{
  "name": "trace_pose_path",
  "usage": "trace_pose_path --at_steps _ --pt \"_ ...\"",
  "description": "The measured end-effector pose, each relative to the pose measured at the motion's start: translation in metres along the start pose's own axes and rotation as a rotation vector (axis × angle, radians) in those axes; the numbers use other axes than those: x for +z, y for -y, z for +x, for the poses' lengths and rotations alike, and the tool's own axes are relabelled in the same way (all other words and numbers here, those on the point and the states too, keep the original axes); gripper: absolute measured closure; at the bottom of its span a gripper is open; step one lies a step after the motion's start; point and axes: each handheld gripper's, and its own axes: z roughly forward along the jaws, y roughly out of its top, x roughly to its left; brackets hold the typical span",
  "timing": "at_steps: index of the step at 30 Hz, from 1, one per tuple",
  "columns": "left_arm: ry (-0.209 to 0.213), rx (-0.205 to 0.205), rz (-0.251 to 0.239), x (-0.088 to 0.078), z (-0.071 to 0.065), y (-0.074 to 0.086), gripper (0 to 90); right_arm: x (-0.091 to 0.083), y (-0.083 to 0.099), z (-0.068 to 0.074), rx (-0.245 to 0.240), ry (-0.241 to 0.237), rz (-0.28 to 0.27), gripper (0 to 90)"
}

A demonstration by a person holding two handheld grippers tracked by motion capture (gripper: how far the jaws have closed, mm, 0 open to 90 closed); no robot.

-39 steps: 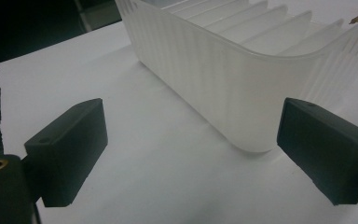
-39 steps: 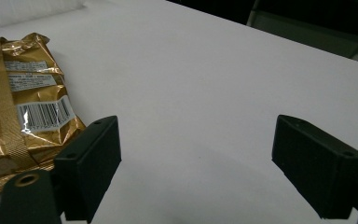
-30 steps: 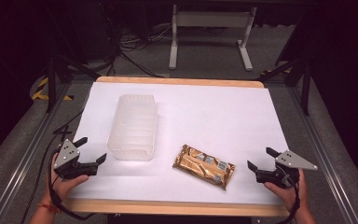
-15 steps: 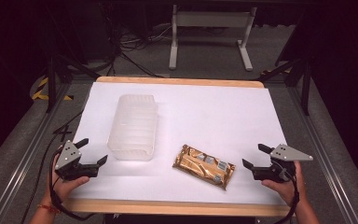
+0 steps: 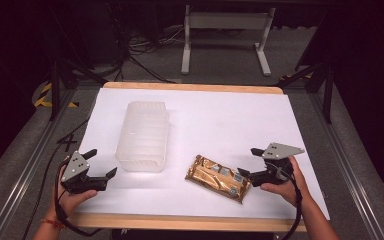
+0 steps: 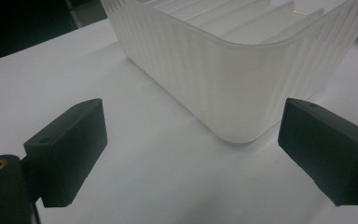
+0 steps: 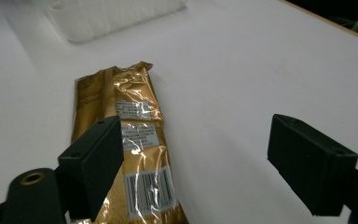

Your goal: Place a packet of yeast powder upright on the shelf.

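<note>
Presently on the counter (image 5: 280, 120): one gold foil packet (image 5: 219, 178), one clear ribbed plastic tub (image 5: 143, 135), one white sheet covering most of the counter top. Two hand-held grippers, one per hand.

Nearest edge, left: left gripper (image 5: 102, 169) sits low at the counter's near left corner, held in the person's left hand (image 5: 70, 197), grey plate on top, jaws pointing toward the tub's near end. Jaws stand wide with nothing between them. In the left gripper view the tub's (image 6: 242, 74) rounded near corner lies ahead of the jaws, just beyond their tips, not touching either one; bare white sheet under the gap.

Nearest edge, right: right gripper (image 5: 246, 161) is held in the person's right hand (image 5: 282, 182), jaws pointing leftward toward the packet. Jaws are wide but have just been closing a little; nothing is between them. In the right gripper view the packet (image 7: 135, 154) runs lengthwise under and past the left-hand jaw in that view, barcode end nearest the camera, crimped end farther off; the gap between the jaws is mostly over bare sheet beside it. Whether that jaw touches the foil I cannot tell.

Middle: packet lies flat, skewed, in the near right-of-centre part of the sheet, apart from the tub.

Farther: tub stands upright, open side up, long axis running away from the person, left of centre.
</note>
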Motion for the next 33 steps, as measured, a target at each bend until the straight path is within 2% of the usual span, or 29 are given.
trace_pose_path --at_steps 1,8,10,12,13,14,20,23,25,28,29,32,33 --pt "0.0 0.0 0.0 0.0 0.0 0.0 8.9 0.0 0.0 0.0 0.0 0.0 0.0 19.3" --pt "-0.005 0.006 0.006 0.0 0.0 0.001 8.8 0.031 -0.015 0.006 -0.033 -0.066 0.043 22.6" --pt "-0.003 0.009 0.007 0.0 0.0 0.001 8.8 0.039 -0.02 0.01 -0.055 -0.069 0.058 22.9" --pt "-0.005 0.005 0.006 -0.001 0.0 0.001 8.7 0.047 -0.024 0.013 -0.06 -0.1 0.065 23.3" --pt "-0.005 0.005 0.006 -0.001 0.0 0.001 8.7 0.047 -0.024 0.013 -0.06 -0.1 0.065 23.3" --pt "-0.004 0.003 0.004 -0.001 0.001 0.001 8.7 0.054 -0.028 0.014 -0.065 -0.129 0.082 24.3" --pt "-0.006 0.009 0.005 -0.001 0.0 0.001 8.7 0.071 -0.035 0.015 -0.069 -0.174 0.119 26.2" --pt "-0.003 0.01 0.01 0.0 0.0 0.002 8.7 0.082 -0.039 0.019 -0.101 -0.215 0.172 25.3" --pt "-0.004 0.012 0.012 0.0 0.0 0.002 8.7 0.09 -0.042 0.021 -0.101 -0.25 0.199 24.9" --pt "-0.006 0.011 0.01 -0.001 0.001 0.002 8.7 0.097 -0.043 0.023 -0.115 -0.261 0.232 24.1" --pt "-0.003 0.01 0.01 -0.001 0.001 0.002 8.7 0.102 -0.044 0.024 -0.113 -0.279 0.253 24.1" --pt "-0.007 0.021 0.015 0.0 0.0 0.002 8.6 0.113 -0.045 0.027 -0.127 -0.27 0.304 23.4" --pt "-0.007 0.021 0.015 0.0 0.0 0.002 8.5 0.113 -0.045 0.027 -0.127 -0.27 0.304 23.4"
